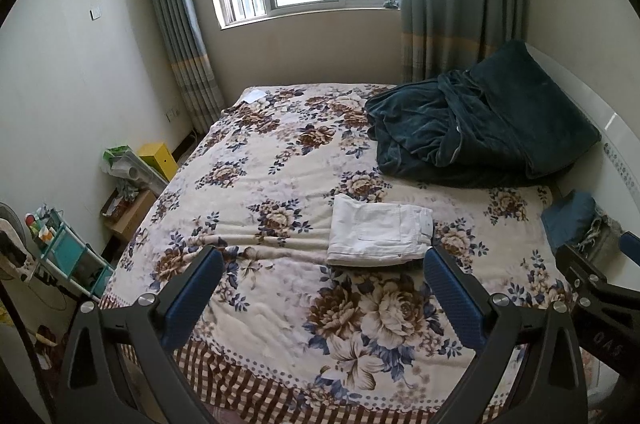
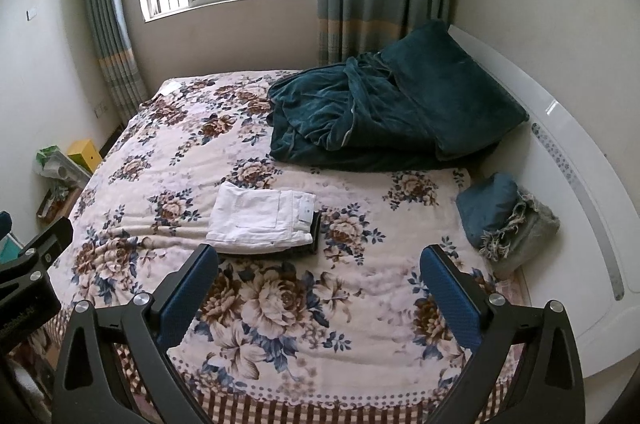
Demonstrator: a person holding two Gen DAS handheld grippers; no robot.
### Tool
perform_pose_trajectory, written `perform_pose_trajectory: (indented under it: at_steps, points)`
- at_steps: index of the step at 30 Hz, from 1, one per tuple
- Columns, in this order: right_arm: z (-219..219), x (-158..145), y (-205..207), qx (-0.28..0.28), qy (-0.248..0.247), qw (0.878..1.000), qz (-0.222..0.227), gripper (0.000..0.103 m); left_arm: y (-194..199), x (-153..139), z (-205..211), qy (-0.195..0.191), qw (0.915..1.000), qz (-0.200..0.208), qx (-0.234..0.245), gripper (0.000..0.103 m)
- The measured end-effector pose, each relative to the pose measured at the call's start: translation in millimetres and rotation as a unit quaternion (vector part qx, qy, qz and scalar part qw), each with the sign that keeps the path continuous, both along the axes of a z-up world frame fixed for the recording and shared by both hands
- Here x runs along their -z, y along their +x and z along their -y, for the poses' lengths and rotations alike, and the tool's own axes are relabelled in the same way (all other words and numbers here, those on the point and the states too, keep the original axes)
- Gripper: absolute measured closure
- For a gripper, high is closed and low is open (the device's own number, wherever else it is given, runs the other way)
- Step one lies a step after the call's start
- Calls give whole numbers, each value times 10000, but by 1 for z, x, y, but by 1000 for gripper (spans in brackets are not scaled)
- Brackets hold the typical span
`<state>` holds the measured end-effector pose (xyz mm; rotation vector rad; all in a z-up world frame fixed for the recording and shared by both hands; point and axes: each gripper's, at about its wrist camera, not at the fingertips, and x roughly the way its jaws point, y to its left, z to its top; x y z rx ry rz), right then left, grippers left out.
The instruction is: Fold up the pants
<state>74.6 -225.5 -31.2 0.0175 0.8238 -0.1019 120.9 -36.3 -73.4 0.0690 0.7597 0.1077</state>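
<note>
White pants (image 1: pixel 380 230) are seen folded into a compact rectangle on the floral bedspread (image 1: pixel 256 192), centre of the left wrist frame; left of centre in the right wrist frame (image 2: pixel 262 220), a dark item showing beneath the right edge. Left gripper (image 1: pixel 324 288) is held with jaws wide apart, empty, above the bed's near edge. Right gripper (image 2: pixel 318 284) likewise spread, nothing gripped. A teal blanket (image 2: pixel 384 112) is heaped at upper right.

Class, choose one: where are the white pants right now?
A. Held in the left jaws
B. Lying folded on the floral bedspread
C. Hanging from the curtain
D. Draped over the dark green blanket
B: the white pants lie as a folded stack on the floral bedspread, with both grippers open and empty.
</note>
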Motion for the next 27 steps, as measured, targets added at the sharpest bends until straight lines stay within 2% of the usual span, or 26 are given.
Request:
perform_pose_trajectory:
  at_steps: [27]
  points:
    - [-2, -10, -2, -17, -11, 10000, 83, 0, 4, -9, -1, -66, 10000, 0, 29, 0]
